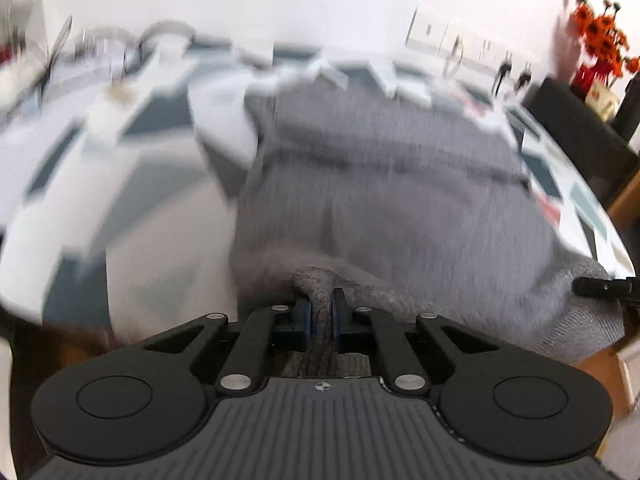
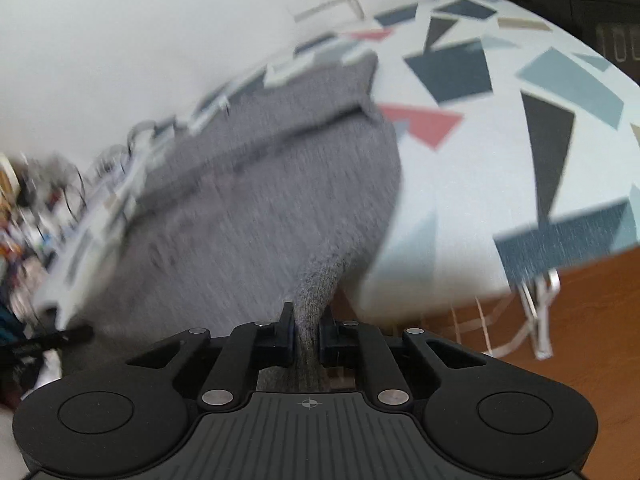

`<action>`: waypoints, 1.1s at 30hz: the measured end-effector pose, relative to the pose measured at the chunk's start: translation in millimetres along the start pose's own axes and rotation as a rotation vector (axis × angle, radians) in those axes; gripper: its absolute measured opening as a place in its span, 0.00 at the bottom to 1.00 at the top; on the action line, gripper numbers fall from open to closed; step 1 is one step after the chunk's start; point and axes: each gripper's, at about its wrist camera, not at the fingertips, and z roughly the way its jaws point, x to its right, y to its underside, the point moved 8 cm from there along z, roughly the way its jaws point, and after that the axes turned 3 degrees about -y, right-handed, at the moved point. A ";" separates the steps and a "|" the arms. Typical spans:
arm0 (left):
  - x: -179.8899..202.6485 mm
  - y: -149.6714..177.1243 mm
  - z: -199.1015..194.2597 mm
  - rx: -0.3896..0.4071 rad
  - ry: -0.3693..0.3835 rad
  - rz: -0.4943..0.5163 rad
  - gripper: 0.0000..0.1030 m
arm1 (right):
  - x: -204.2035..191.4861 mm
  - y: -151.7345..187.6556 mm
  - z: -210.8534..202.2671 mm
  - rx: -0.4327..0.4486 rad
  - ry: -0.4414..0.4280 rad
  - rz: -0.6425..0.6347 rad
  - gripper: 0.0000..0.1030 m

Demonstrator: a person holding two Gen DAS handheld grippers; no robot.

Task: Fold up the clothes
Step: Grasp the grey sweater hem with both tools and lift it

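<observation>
You're mid-fold w/ the grey knit garment [image 1: 380,184]: both claws are gripping its near hem, and judging by the blur you're carrying that edge over the table [image 2: 460,184]. Left claw [image 1: 321,304] is clenched on a bunched bit of the knit; right claw [image 2: 307,320] is clenched on another pinch of the same edge, cloth rising toward 12 o'clock in both wrist views. The rest of the garment is lying spread on the patterned tablecloth, far end up near 12 o'clock by the wall. Next move, imo: be bringing both claws fwd together, keeping the hem level, and laying it on the far part before letting go; uneven hands will probably skew the fold. Containers: only a red vase w/ orange flowers [image 1: 600,36] at 2 o'clock in the left view; too blurred to say more.
</observation>
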 end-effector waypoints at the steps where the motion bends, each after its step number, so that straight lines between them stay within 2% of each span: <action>1: 4.0 -14.0 0.4 0.028 0.001 0.007 0.09 | -4.4 -10.9 -0.3 0.023 -0.011 -0.008 0.09; 6: 20.0 -89.6 13.5 0.136 0.007 0.014 0.09 | -21.3 -83.2 1.4 0.145 -0.031 -0.018 0.09; 10: 17.4 -133.5 33.4 0.174 -0.002 0.012 0.09 | -24.8 -131.2 13.2 0.194 -0.018 -0.002 0.09; 13: 7.8 -153.9 54.9 0.168 0.001 0.002 0.09 | -26.6 -158.5 31.7 0.214 0.032 -0.034 0.09; 17: -4.5 -164.9 94.5 0.129 0.002 0.000 0.09 | -17.9 -184.6 67.9 0.210 0.083 0.010 0.09; 20: -4.0 -171.8 127.5 0.131 -0.035 0.076 0.09 | -8.3 -194.6 100.7 0.208 0.150 0.031 0.09; 23: -1.1 -164.3 173.5 0.034 -0.047 0.121 0.10 | 2.6 -198.5 140.4 0.180 0.229 0.041 0.09; 24: -2.6 -161.4 185.3 0.002 -0.042 0.123 0.12 | 7.1 -198.7 151.5 0.169 0.254 0.045 0.09; 26: -5.0 -165.8 188.9 0.016 -0.007 0.142 0.17 | 14.8 -198.6 167.7 0.148 0.299 0.046 0.14; 27: -6.3 -168.1 190.3 0.021 0.012 0.152 0.23 | 17.5 -198.9 173.7 0.142 0.316 0.046 0.16; 29: -11.5 -173.5 184.9 0.002 0.079 0.158 0.41 | 12.9 -199.6 168.8 0.152 0.290 0.059 0.33; 30: -17.2 -177.3 177.2 0.014 0.101 0.145 0.53 | 10.1 -199.9 165.4 0.158 0.274 0.066 0.38; 31: -23.0 -181.0 169.3 0.027 0.122 0.133 0.69 | 7.2 -200.3 162.0 0.164 0.257 0.073 0.47; 32: -29.0 -184.8 161.4 0.040 0.142 0.119 0.76 | 3.4 -201.8 153.1 0.188 0.254 0.070 0.59; 33: -37.0 -188.6 153.3 0.057 0.147 0.101 0.82 | -0.5 -204.1 141.1 0.221 0.265 0.057 0.62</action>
